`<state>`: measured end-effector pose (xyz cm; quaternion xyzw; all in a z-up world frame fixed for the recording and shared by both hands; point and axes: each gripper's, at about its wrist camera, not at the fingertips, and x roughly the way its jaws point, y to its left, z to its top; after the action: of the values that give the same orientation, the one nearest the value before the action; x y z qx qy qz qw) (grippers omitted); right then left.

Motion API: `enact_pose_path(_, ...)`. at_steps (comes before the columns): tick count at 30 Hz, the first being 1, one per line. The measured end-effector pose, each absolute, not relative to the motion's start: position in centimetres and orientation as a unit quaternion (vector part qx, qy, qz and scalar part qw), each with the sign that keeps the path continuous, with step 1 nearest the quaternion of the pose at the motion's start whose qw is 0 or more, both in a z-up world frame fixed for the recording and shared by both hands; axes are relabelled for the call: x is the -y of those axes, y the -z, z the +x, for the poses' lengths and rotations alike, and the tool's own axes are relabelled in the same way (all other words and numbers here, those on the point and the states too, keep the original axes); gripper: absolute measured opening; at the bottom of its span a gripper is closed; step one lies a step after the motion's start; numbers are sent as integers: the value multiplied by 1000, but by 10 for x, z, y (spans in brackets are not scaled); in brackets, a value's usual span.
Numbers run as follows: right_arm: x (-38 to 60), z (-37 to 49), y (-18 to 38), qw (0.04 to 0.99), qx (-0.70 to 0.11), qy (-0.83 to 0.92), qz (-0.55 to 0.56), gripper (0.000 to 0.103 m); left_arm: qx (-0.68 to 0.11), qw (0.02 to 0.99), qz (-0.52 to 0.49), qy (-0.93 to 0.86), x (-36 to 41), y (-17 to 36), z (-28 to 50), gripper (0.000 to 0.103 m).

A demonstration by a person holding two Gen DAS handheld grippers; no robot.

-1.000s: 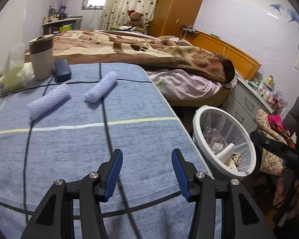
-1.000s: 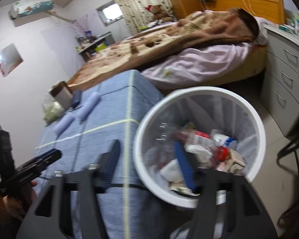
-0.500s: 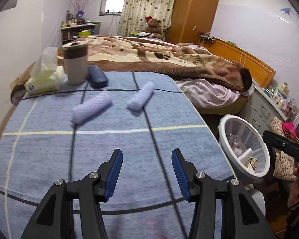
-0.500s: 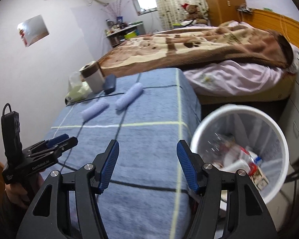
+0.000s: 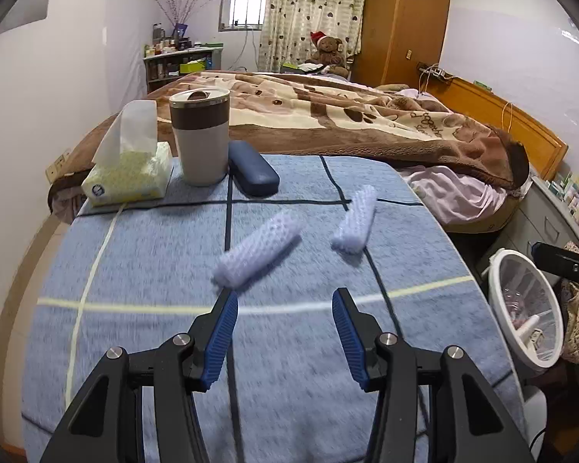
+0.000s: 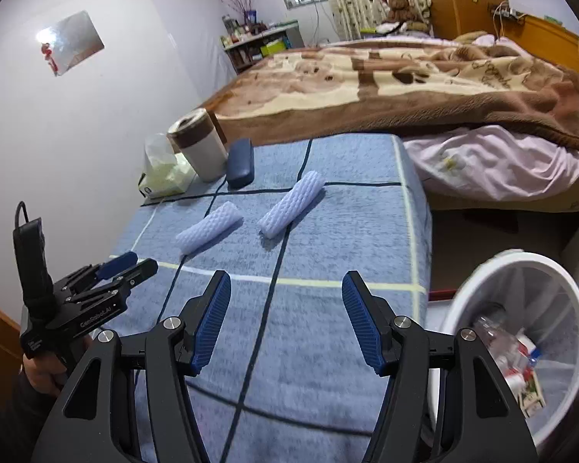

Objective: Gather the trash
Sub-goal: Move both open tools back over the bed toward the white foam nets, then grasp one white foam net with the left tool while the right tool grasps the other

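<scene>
Left claw spread and empty above blue checked cloth-covered table, right claw likewise spread, two pale lilac foam mesh sleeves lying apart ahead, white round plastic trash bin beside the table

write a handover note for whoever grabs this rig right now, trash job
Left gripper: jaws open, empty, over the blue cloth.
Right gripper: jaws open, empty.
Two white foam net sleeves lie apart on the cloth: nearer sleeve, farther sleeve.
White bin on the floor off the table's right side already holds bottles and wrappers.
Left to do: pick up both sleeves and drop them in the bin. Tissue pack, cup and dark case look like keepers.
</scene>
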<state>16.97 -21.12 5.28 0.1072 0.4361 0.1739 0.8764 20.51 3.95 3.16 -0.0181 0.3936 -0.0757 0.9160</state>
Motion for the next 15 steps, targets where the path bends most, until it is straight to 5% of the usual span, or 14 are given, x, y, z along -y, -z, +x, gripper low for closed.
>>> enact_pose_path(15,170,247,1,854,-475,-158,144,60,-422,903,11,85,-57,20,301,51)
